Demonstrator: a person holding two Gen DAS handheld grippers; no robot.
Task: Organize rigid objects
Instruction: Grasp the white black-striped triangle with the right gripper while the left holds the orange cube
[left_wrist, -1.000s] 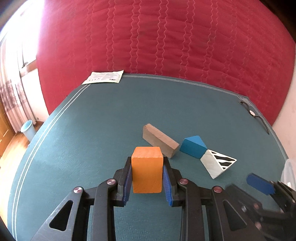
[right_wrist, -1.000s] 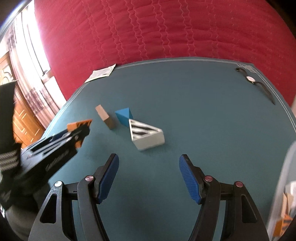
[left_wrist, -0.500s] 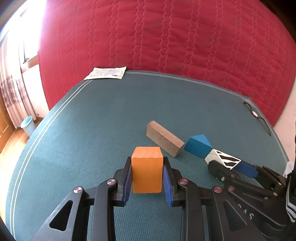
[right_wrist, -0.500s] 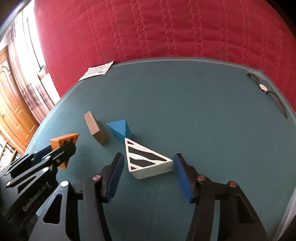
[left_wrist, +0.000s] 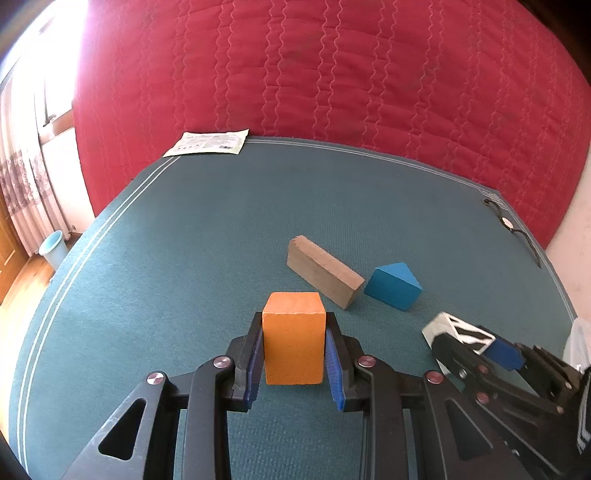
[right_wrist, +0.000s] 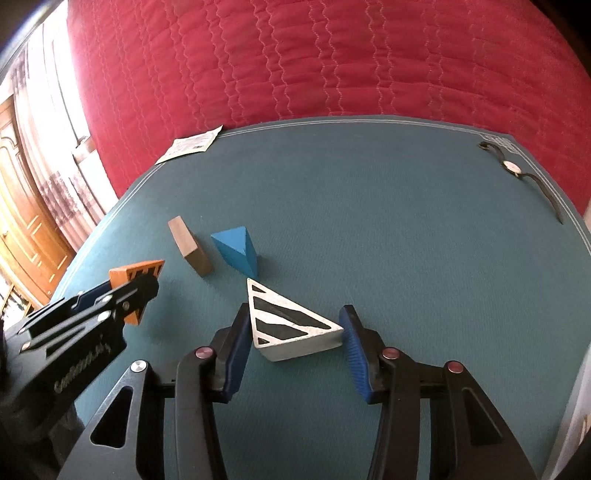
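My left gripper (left_wrist: 294, 354) is shut on an orange block (left_wrist: 293, 341) and holds it just above the green mat; the block also shows in the right wrist view (right_wrist: 136, 275). My right gripper (right_wrist: 295, 332) has closed on the white triangular block with black stripes (right_wrist: 288, 325), its pads touching both sides; that block also shows in the left wrist view (left_wrist: 458, 330). A brown block (left_wrist: 323, 277) and a blue prism (left_wrist: 393, 286) lie side by side on the mat beyond both grippers.
The green mat (left_wrist: 184, 240) lies against a red quilted cover (left_wrist: 332, 74). A paper leaflet (left_wrist: 207, 142) lies at the far left corner, a wristwatch (right_wrist: 517, 170) at the far right. A clear container edge (left_wrist: 580, 339) shows at the right.
My right gripper moved forward and left around the striped triangle and narrowed onto it. My left gripper kept hold of the orange block and shifted slightly.
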